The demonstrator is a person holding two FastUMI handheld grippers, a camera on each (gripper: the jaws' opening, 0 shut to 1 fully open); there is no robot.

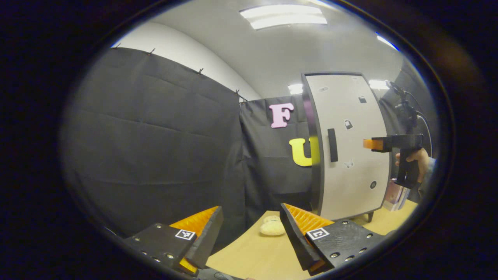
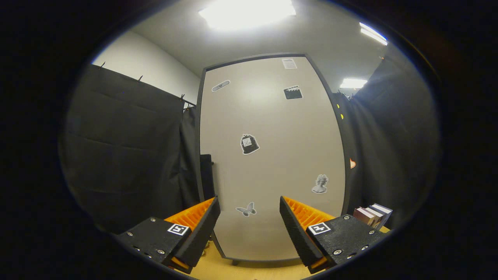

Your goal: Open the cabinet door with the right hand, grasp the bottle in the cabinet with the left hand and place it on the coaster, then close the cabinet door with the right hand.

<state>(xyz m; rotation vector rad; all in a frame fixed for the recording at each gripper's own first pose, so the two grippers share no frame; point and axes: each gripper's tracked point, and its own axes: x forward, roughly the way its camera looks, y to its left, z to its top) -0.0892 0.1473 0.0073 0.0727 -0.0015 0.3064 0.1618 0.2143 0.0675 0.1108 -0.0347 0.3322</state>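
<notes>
In the left gripper view the left gripper hangs low over the wooden tabletop, its jaws spread wide with nothing between them. Ahead of it on the tabletop lies a small pale fuzzy round object, perhaps the coaster, though that cannot be told for sure. To the right stands the cabinet, upright on short legs, its pale door closed and its dark vertical handle near the door's left edge. The right gripper is held level in front of the door by a hand, its tips pointing toward the handle but apart from it; from this side its spread cannot be judged.

In the right gripper view the right gripper faces the cabinet door close up, jaws wide and empty. The door bears small grey stickers: a plaster, a sheet of paper, a clapperboard, a tagged bag, a bust, a butterfly. Whatever writing they carry is too small to read. A few books stand to the right of the cabinet on the tabletop. The bottle is out of sight, with the door closed.
</notes>
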